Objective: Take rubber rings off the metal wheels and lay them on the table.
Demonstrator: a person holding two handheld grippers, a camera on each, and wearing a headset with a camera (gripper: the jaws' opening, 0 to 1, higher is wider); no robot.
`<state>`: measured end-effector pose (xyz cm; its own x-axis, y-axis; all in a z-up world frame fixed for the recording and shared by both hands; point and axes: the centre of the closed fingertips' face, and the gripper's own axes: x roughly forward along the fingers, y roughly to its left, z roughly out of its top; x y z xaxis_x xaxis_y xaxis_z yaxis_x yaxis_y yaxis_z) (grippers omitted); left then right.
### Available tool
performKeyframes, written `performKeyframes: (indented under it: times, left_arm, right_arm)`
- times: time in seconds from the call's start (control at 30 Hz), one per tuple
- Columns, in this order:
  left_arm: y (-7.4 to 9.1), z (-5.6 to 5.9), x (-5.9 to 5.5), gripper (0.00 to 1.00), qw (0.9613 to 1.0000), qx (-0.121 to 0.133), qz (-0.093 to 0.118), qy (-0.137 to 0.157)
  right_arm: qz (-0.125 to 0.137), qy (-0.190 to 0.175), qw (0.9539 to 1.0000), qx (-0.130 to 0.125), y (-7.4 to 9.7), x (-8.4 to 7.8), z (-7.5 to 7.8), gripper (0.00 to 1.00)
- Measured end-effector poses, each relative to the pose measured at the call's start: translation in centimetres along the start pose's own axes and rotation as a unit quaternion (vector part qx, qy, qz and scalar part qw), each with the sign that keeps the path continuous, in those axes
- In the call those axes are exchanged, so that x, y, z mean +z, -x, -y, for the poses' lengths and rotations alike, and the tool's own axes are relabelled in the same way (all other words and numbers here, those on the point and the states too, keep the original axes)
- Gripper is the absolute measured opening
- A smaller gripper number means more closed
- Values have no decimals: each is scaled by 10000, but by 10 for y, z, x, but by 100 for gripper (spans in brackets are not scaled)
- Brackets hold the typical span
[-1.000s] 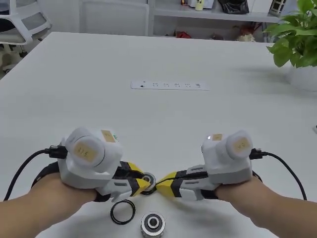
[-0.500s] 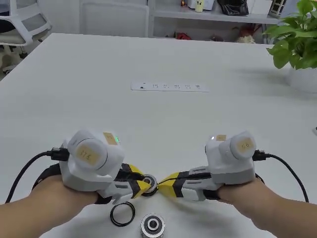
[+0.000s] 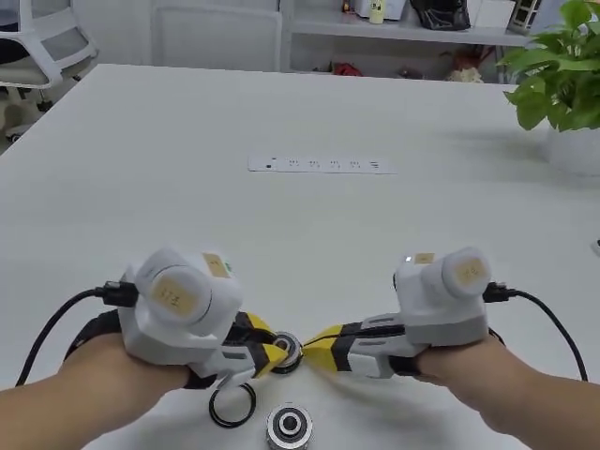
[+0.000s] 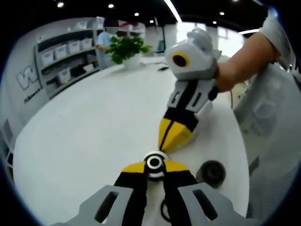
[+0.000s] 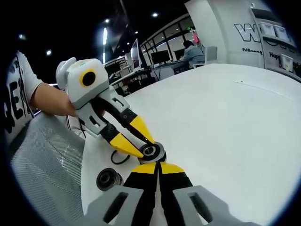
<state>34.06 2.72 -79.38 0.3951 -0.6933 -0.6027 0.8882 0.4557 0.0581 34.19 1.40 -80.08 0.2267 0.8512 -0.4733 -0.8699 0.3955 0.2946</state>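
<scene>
Metal wheel (image 3: 286, 349), small and silvery with a dark band round its rim, is pinched between the two yellow-tipped jaws of the left hand-held gripper (image 3: 265, 351) over the near end of the white bench (image 3: 309, 234). From the opposite side of that wheel the right hand-held gripper (image 3: 308, 350) is brought in; its jaws are pressed together and their tips are set against the wheel's edge. Whether anything thin is caught between them cannot be told.

Just nearer than the held wheel, a little to the left, a loose black rubber ring (image 3: 231, 424) is laid flat on the bench, partly covered by the left hand-held gripper's body. Beside that ring, straight below the held wheel in the head view, a second metal wheel (image 3: 289, 424) is lying flat.

Well beyond the held wheel a white power strip (image 3: 321, 164) is seen, with open bench between. Far to the right of the wheel a potted plant (image 3: 562, 66) is placed, and far to the left an office chair (image 3: 37, 42) is standing beyond the bench edge.
</scene>
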Motion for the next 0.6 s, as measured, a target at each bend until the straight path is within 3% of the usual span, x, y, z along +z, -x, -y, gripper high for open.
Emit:
performKeyframes:
  times: [0.6]
  left_arm:
    - [-2,8,2,12,10000,-45,-27,-60]
  right_arm:
    - [30,-83,9999,55,6,0,-1,0]
